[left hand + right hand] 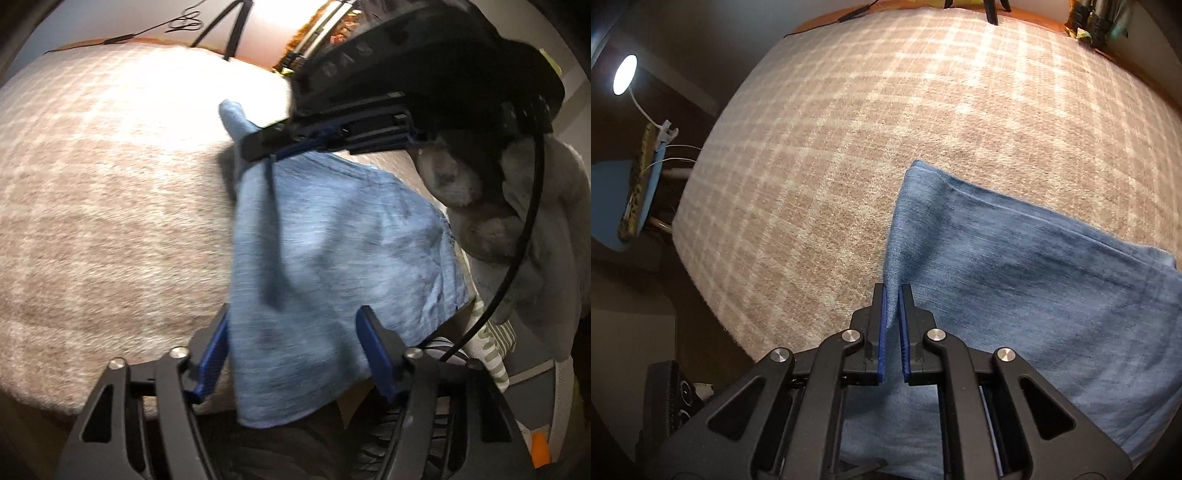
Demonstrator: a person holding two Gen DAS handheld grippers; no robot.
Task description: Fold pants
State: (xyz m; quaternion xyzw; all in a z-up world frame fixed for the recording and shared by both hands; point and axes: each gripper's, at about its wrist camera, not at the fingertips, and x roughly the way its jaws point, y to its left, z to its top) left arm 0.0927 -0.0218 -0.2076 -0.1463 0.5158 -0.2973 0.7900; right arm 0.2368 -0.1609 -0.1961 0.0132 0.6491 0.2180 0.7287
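Light blue denim pants (1015, 280) lie on a beige checked blanket (849, 129), one end hanging over the near edge. My right gripper (894, 291) is shut on the pants' left edge and pinches the cloth between its blue pads. In the left wrist view the pants (332, 251) hang lifted from the right gripper (258, 147), seen from the side above them. My left gripper (295, 325) is open, its fingers (373, 328) on either side of the hanging cloth without closing on it.
A lit lamp (625, 74) and a blue chair (609, 199) stand left of the bed. A grey plush toy (480, 206) and a black cable (517, 258) are at the right. Tripod legs (232, 26) stand at the far edge of the blanket (110, 166).
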